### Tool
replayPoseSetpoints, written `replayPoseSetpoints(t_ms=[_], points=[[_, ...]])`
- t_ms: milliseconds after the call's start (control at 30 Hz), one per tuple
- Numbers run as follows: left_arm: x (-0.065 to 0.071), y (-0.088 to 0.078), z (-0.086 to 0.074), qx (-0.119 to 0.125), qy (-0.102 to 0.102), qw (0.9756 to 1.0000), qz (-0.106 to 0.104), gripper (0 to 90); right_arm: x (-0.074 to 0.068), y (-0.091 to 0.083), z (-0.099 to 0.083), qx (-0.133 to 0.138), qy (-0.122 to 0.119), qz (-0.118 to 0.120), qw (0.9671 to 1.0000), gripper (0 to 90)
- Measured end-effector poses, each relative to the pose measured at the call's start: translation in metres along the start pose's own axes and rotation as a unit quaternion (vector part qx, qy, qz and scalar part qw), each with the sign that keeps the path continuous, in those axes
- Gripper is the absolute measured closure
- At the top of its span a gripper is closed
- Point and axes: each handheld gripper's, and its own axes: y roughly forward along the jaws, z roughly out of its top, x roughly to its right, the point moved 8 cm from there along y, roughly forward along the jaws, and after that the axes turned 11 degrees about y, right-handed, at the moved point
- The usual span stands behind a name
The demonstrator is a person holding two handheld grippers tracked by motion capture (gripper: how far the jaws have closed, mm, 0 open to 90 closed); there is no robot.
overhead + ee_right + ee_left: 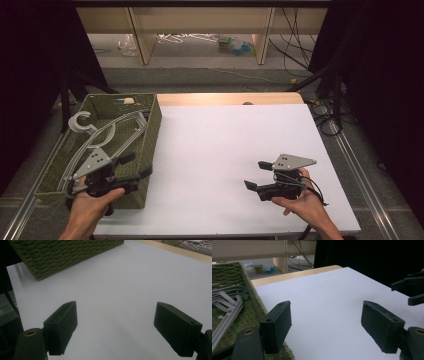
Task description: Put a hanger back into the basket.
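Hangers (102,134) in green basket (150,131), left gripper (134,170) over its near corner, jaws apart, empty, right gripper (256,175) likewise agape.

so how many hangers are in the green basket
About 3, though the overlap makes the count uncertain. The grey hangers lie stacked in the woven green basket at the table's left side, hooks toward its far left corner. More may be hidden underneath.

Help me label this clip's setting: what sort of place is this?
Probably a lab or recording workspace, not a home. A white table stands between black curtains, loose cables trail over the floor behind it, and a person works with two hand-held grippers beside a green woven basket of grey hangers.
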Motion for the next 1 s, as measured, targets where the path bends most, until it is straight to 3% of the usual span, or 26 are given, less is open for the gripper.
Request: replayPoseSetpoints(t_ms=[67, 167, 533, 567, 633, 767, 833, 867, 1000], points=[[0.005, 0.003, -0.004, -0.001, 0.018, 0.9998, -0.004, 24.0, 0.000, 0.000, 0.000, 0.005, -0.004, -0.001, 1.0000, 19.0], [0.011, 0.006, -0.010, 0.000, 0.005, 0.9998, -0.017, 22.2, -0.001, 0.001, 0.000, 0.005, 0.000, -0.001, 1.0000, 18.5], [0.032, 0.015, -0.032, 0.020, 0.017, 0.9992, -0.030, 20.5, -0.003, 0.001, -0.002, 0.018, -0.001, -0.008, 0.9998, 17.4], [0.033, 0.014, -0.035, 0.020, 0.038, 0.9987, -0.029, 19.7, -0.005, -0.002, -0.003, 0.020, 0.004, -0.006, 0.9998, 17.3], [0.033, 0.013, -0.036, 0.019, 0.042, 0.9987, -0.023, 19.7, -0.005, -0.003, -0.004, 0.024, 0.004, -0.010, 0.9997, 17.3], [0.035, 0.007, -0.040, 0.026, 0.043, 0.9985, -0.021, 18.4, -0.006, -0.009, -0.007, 0.036, 0.006, -0.019, 0.9991, 17.3], [0.038, 0.005, -0.042, 0.025, 0.030, 0.9991, -0.018, 18.7, -0.007, -0.011, -0.011, 0.038, 0.013, -0.020, 0.9990, 17.2], [0.039, 0.004, -0.042, 0.027, 0.041, 0.9986, -0.021, 18.7, -0.009, -0.012, -0.013, 0.041, 0.016, -0.018, 0.9989, 17.3], [0.049, -0.002, -0.044, 0.034, 0.045, 0.9979, -0.031, 18.6, -0.013, -0.017, -0.017, 0.050, 0.013, -0.027, 0.9983, 16.8]])
